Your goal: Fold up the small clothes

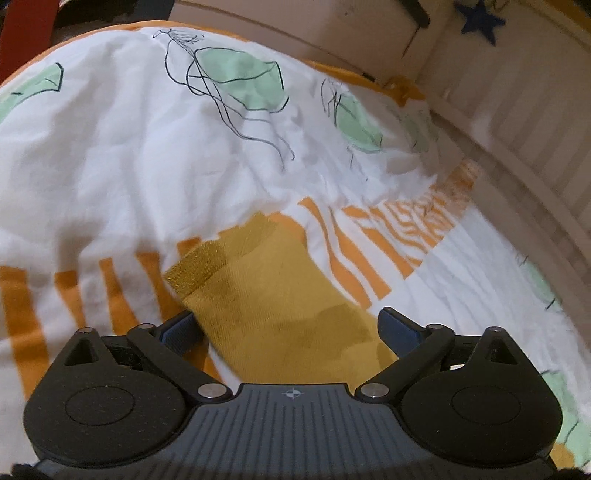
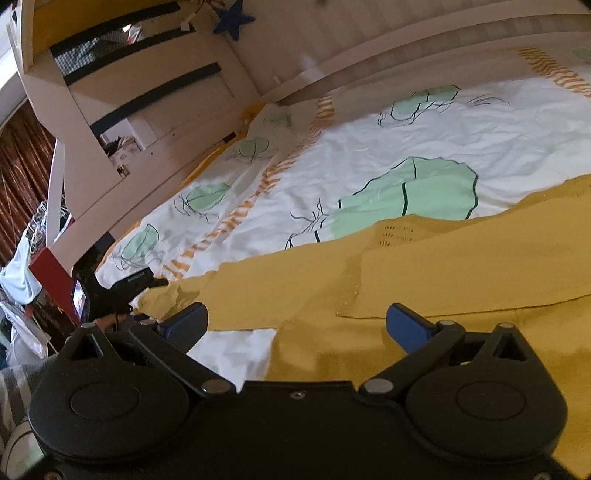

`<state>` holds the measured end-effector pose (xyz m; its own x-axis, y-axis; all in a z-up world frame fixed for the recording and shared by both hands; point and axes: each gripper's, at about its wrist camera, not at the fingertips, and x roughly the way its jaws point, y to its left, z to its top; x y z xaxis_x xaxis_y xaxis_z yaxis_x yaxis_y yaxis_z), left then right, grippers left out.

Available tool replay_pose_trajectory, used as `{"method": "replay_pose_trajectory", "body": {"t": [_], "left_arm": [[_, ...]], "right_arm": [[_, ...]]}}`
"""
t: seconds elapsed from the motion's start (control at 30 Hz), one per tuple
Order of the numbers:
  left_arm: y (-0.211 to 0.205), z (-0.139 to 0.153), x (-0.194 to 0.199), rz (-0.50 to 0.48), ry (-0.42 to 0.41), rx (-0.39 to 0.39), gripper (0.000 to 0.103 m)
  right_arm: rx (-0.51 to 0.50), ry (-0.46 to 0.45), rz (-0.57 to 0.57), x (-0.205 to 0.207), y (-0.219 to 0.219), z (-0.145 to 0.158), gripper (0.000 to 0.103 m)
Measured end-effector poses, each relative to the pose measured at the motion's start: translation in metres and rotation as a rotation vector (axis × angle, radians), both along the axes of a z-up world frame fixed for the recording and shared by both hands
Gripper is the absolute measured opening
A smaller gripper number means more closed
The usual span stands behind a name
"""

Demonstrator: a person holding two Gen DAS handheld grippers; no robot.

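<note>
The mustard garment [image 1: 280,295] lies between both spread-wide grippers; its sleeve runs up-left from the left gripper [image 1: 290,326]; the right gripper [image 2: 295,325] grips nothing.

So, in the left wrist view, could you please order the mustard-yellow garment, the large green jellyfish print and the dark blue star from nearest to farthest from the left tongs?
1. Mustard-yellow knit garment: between the open left tongs.
2. Large green jellyfish print: farther up the white duvet, centre.
3. Dark blue star: on the bed frame, top right.

Left gripper [image 1: 290,326] and right gripper [image 2: 297,325] both hold jaws spread wide.
</note>
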<state>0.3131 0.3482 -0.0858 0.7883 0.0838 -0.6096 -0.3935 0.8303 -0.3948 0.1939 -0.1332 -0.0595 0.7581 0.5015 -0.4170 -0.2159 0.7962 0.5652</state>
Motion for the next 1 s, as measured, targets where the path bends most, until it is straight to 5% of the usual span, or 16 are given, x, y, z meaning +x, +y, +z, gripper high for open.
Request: {"method": "replay_pose_trajectory", "body": {"t": [0.1,0.13,0.17,0.27,0.47,0.73,1.0], "left_arm": [[0.009,-0.001,-0.002,0.014,-0.023,-0.059,0.043],[0.013,-0.003,-0.002,0.011,-0.027,-0.102,0.017],[0.017,-0.005,-0.004,0.024,-0.020,-0.149,0.006],[0.016,-0.001,-0.008,0.034,-0.039,-0.199,0.006],[-0.036,0.047,-0.011,-0.106,-0.132,-0.113,0.006],[-0.173,0.109,-0.021,-0.402,-0.246,-0.100,0.006],[-0.330,0.111,-0.036,-0.648,-0.226,-0.189,0.006]], "right_arm": [[-0.010,0.013,-0.014,0.002,0.000,-0.004,0.103],[-0.013,0.020,-0.024,0.002,-0.002,-0.006,0.103],[-0.013,0.026,-0.033,0.003,-0.003,-0.008,0.103],[0.001,0.044,-0.068,0.003,-0.011,-0.011,0.103],[0.011,0.064,-0.130,-0.007,-0.043,-0.014,0.103],[-0.033,0.064,-0.221,-0.034,-0.108,-0.011,0.103],[-0.094,0.011,-0.321,-0.049,-0.149,-0.008,0.103]]}}
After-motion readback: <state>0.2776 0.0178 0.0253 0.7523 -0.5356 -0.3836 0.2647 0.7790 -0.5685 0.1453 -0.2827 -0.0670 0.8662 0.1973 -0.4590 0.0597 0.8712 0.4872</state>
